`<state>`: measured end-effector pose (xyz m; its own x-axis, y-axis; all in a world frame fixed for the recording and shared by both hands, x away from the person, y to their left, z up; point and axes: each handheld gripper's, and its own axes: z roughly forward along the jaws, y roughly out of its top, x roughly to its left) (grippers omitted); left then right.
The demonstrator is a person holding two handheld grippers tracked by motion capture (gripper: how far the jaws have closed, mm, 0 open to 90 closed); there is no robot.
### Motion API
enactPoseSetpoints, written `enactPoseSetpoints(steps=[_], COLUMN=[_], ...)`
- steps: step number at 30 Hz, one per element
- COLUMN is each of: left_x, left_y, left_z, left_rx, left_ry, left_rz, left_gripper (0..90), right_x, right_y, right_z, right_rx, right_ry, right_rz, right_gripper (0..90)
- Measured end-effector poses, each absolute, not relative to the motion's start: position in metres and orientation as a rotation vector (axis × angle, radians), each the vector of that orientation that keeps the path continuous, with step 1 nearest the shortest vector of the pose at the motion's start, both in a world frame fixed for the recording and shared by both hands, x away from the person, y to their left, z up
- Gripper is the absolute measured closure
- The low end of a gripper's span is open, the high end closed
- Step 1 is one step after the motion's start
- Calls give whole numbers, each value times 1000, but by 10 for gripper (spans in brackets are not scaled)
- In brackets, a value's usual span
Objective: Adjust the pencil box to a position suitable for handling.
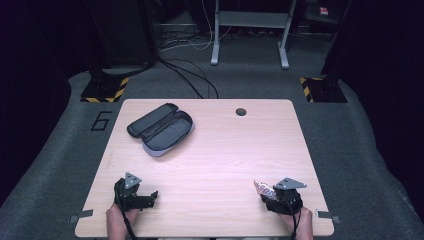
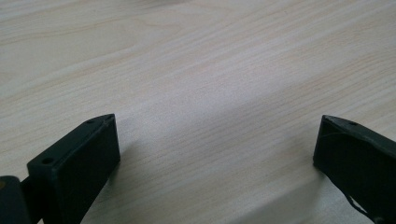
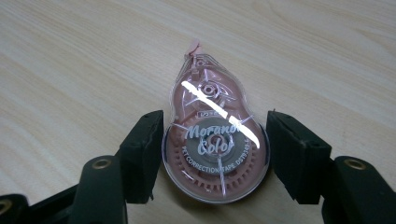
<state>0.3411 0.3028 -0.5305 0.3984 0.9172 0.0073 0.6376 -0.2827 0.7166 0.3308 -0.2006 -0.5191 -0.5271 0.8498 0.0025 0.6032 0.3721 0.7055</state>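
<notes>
A light wooden table [image 1: 210,160] stands on grey carpet, with a round hole [image 1: 241,111] near its far edge. Toward the far left lies an open black zip case [image 1: 161,129], both halves spread flat. At the near left corner a hand [image 1: 121,218] holds the left gripper [image 1: 150,196] low over the wood, jaws pointing right. At the near right, the right gripper [image 1: 265,192] has a small pinkish item [image 1: 263,188] at its jaw tips. Beyond the table, cables [image 1: 192,80] trail across the floor toward grey frame legs [image 1: 249,35].
</notes>
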Motion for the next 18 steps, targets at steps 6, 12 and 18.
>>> enactPoseSetpoints(steps=[6,12,18], left_x=[341,341,341], left_y=[303,303,303], left_z=[-530,-530,-530], left_rx=[2024,2025,2025], left_ry=[1323,1321,1321], left_rz=[567,567,567], left_gripper=[4,4,5], right_x=[323,322,323], right_y=[-193,-199,-220], right_z=[-519,-515,-503], right_rx=[1285,1295,1290], right_ry=[2268,2250,2181], right_rz=[944,995,1050], right_gripper=[373,203,136])
